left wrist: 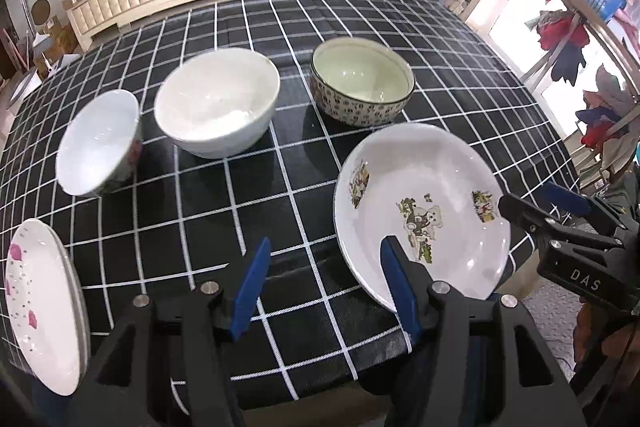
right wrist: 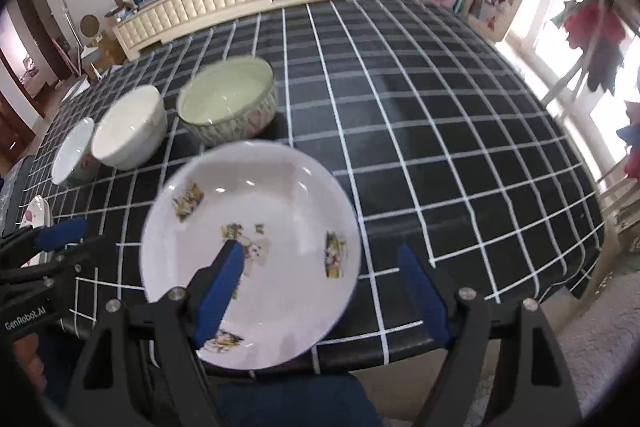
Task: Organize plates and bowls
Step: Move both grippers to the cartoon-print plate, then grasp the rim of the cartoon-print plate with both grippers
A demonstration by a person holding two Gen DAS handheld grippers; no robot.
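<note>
Nearest, in the right wrist view, the right gripper (right wrist: pixel 320 291) stands wide open and holds nothing. Its left finger (right wrist: pixel 220 291) overlaps the bear plate (right wrist: pixel 256 219), which lies flat on the checked tablecloth (right wrist: pixel 440 147) at the near table edge, toward 11 o'clock from the claw; the other finger hangs over bare cloth.

In the left wrist view, the left gripper (left wrist: pixel 324 287) is about half open and empty; the same plate sits at its 2 o'clock. The right hand looks nearer.

Farther off, at 10 to 12 o'clock, stand a floral bowl (left wrist: pixel 96 151), a white bowl (left wrist: pixel 216 103) and a patterned bowl (left wrist: pixel 360 83). A pink-flowered plate (left wrist: pixel 40 303) lies at 9 o'clock.
</note>
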